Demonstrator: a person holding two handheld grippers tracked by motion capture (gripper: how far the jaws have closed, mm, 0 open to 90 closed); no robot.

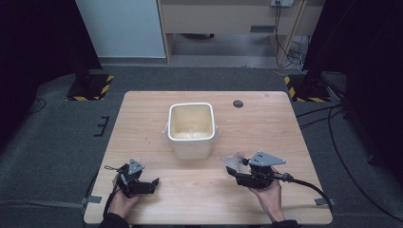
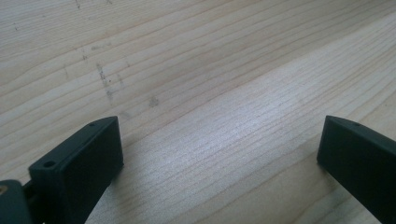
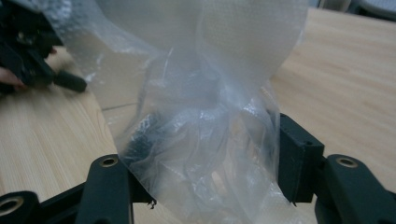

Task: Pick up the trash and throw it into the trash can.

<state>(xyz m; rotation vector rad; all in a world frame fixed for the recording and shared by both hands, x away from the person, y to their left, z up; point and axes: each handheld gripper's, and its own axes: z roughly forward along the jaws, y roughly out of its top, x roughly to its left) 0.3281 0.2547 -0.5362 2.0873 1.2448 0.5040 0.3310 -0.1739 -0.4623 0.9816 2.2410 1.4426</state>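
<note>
A clear plastic bag (image 3: 201, 93) stands bunched between the jaws of my right gripper (image 3: 205, 158), which is shut on it. In the high view that bag (image 1: 234, 160) is a small crumpled shape at the tip of the right gripper (image 1: 231, 171), near the table's front right. A white square bin (image 1: 191, 105) stands open in the middle of the wooden table (image 1: 142, 123), just behind the bag. My left gripper (image 1: 154, 183) rests low at the front left, open, with only bare wood between its jaws (image 2: 219, 149).
A small dark round grommet (image 1: 238, 103) sits in the tabletop behind the bin. The left hand and its gripper (image 3: 28, 56) show far off in the right gripper view. Grey floor, cables and yellow-black striped stand bases surround the table.
</note>
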